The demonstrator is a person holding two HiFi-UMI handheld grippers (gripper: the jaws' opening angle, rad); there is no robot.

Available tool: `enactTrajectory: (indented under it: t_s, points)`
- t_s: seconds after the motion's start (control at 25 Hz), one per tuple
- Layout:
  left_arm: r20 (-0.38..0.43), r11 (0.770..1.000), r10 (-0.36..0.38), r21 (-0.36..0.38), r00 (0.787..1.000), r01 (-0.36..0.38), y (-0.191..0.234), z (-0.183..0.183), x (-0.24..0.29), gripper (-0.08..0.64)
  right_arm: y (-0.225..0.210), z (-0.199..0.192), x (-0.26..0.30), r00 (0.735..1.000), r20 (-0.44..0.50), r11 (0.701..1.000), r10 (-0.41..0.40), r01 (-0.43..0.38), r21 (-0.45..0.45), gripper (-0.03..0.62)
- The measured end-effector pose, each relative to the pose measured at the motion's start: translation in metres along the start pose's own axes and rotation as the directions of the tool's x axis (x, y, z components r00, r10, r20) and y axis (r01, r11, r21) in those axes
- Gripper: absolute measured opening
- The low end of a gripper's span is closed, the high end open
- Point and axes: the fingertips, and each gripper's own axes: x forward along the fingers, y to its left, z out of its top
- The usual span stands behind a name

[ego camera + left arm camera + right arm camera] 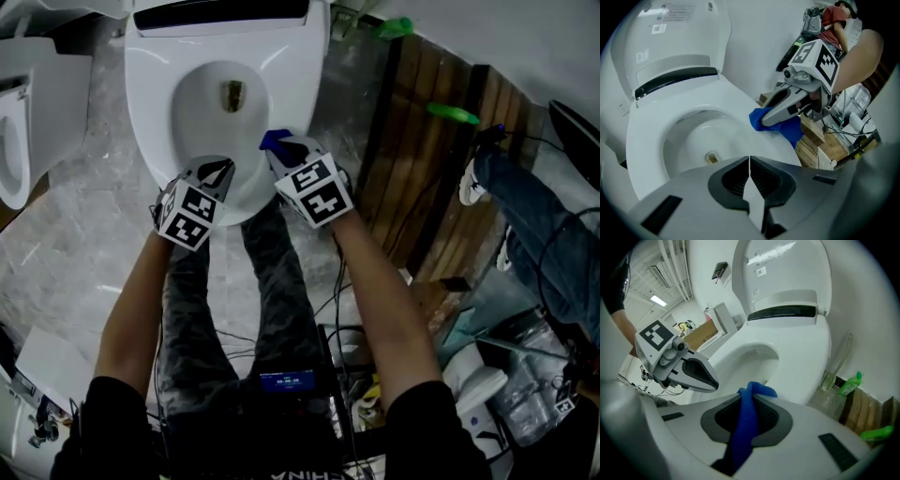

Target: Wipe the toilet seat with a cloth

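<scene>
A white toilet seat (150,141) rings the bowl, its lid raised at the back. My right gripper (277,148) is shut on a blue cloth (274,141) at the seat's front right rim; the cloth (749,414) runs between its jaws and pokes out at the tips. From the left gripper view the blue cloth (776,125) lies pressed on the seat (647,140) under the right gripper (765,123). My left gripper (223,171) hangs over the front rim beside it, shut and empty, its tips (749,158) meeting above the bowl. The left gripper (712,380) appears left of the cloth.
A second white fixture (19,141) stands at the far left. Brown wooden boards (422,141) with green bottles (455,113) lie right of the toilet. A person's jeans and shoe (473,183) are at the right. Cables and boxes (469,375) clutter the floor behind me.
</scene>
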Motion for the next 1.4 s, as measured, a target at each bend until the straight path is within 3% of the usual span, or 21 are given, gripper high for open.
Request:
enactTrajectory:
  t_s: [0.8, 1.4]
  points:
    - [0.044, 0.997, 0.068, -0.028, 0.997, -0.067, 0.066, 0.072, 0.015, 0.018, -0.116, 0.101, 0.002, 0.993, 0.051, 0.988, -0.106, 0.111, -0.107, 0.054]
    - [0.11, 0.99, 0.117, -0.087, 0.987, -0.108, 0.129, 0.077, -0.029, 0.018, -0.124, 0.165, 0.027, 0.974, 0.084, 0.97, -0.208, 0.217, -0.106, 0.054]
